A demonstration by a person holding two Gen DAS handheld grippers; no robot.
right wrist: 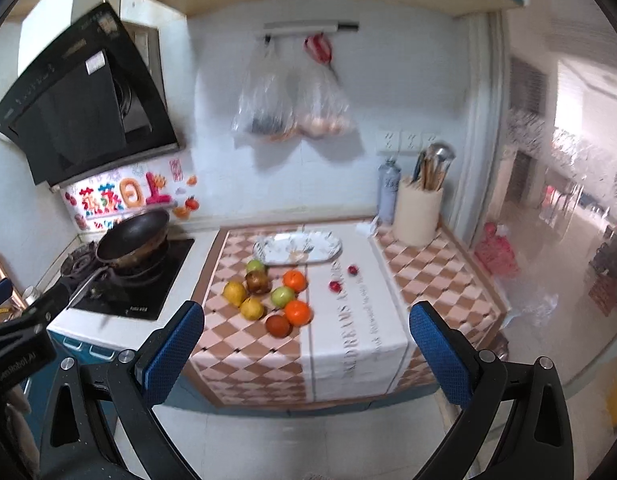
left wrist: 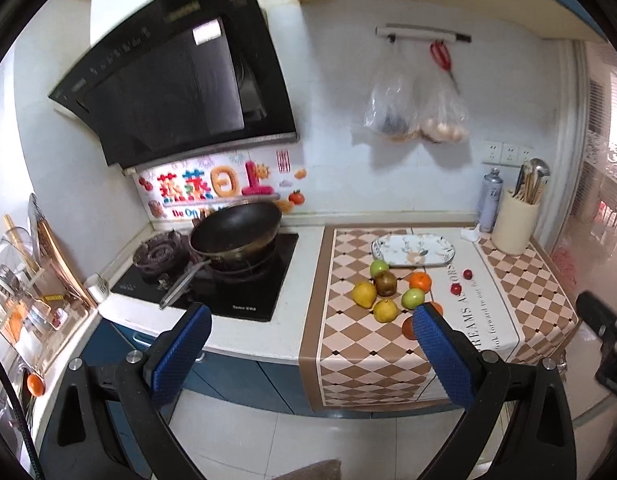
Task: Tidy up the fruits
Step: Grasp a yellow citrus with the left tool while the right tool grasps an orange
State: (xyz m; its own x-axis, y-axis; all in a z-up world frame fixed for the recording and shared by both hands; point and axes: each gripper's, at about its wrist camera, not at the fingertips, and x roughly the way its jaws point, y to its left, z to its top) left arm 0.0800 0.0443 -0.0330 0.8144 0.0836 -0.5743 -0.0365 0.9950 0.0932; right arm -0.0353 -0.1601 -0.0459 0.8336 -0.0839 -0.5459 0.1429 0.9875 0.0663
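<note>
Several fruits lie in a cluster on the checked cloth (left wrist: 348, 344): two yellow pears (left wrist: 364, 294), two green apples (left wrist: 413, 298), a brown fruit (left wrist: 385, 283), oranges (left wrist: 420, 281) and two small red fruits (left wrist: 455, 289). The cluster also shows in the right wrist view (right wrist: 268, 296). An empty white oval plate (left wrist: 440, 254) (right wrist: 324, 250) sits behind the fruits. My left gripper (left wrist: 312, 340) is open and empty, well short of the counter. My right gripper (right wrist: 308, 340) is open and empty, also short of the counter.
A black wok (left wrist: 236, 228) sits on the stove (left wrist: 212, 288) left of the cloth. A cream utensil holder (left wrist: 514, 224) and a grey bottle (left wrist: 490, 204) stand at the back right. Two plastic bags (left wrist: 416, 108) hang on the wall.
</note>
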